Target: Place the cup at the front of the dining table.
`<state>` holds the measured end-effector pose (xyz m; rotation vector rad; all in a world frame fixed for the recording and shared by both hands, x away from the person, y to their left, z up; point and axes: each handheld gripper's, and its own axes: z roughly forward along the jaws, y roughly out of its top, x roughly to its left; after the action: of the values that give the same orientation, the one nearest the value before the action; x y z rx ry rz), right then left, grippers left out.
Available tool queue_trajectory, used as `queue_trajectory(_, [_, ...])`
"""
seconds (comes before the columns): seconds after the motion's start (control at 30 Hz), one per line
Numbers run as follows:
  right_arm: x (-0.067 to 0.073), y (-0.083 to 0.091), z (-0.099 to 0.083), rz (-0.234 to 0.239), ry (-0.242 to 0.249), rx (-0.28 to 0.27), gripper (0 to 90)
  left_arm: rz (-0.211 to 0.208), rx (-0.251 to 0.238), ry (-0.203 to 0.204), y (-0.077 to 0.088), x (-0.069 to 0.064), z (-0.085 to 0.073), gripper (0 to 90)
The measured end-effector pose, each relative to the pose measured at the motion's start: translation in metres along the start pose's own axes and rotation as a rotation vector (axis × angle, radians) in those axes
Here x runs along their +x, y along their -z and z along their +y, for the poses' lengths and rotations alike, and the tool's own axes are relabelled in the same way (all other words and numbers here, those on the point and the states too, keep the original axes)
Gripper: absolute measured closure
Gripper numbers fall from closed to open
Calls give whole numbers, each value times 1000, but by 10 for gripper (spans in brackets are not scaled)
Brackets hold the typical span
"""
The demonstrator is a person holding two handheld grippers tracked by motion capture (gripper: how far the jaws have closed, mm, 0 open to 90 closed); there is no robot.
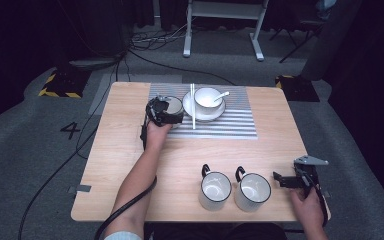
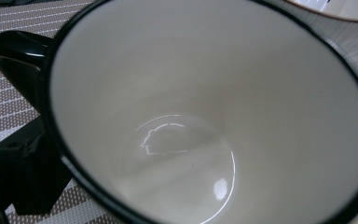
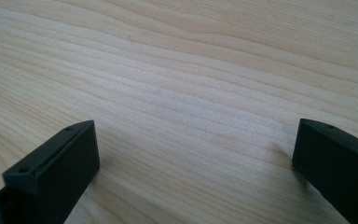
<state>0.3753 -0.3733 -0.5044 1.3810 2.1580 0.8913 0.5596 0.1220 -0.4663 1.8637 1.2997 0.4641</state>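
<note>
At the table's [image 1: 130, 165] near right corner, the right tool [image 1: 286, 180] rests on bare wood, jaws wide apart around nothing. Just left of it, along the near edge, 2 mugs [image 1: 215, 190] stand side by side, upright. Farther back, on the striped mat [image 1: 230, 125] at the far edge, the left tool [image 1: 162, 111] is at a third mug [image 2: 205, 116], which stands upright on the mat; I cannot tell whether its jaws clamp it. Beside that, chopsticks [image 1: 192, 105], then a bowl [image 1: 207, 97] with spoon on a plate.
</note>
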Motion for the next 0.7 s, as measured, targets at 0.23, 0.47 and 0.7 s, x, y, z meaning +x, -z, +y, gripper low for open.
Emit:
queue_trajectory(0.23, [0, 0, 0, 0, 0, 0, 4, 17, 6, -19, 24, -1, 0, 0])
queue_trajectory(0.47, [0, 0, 0, -4, 2, -2, 4, -12, -51, -27, 55, -5, -5, 0])
queue_trajectory(0.7, [1, -1, 1, -7, 3, -3, 4, -38, -72, -53, 87, -10, -10, 0])
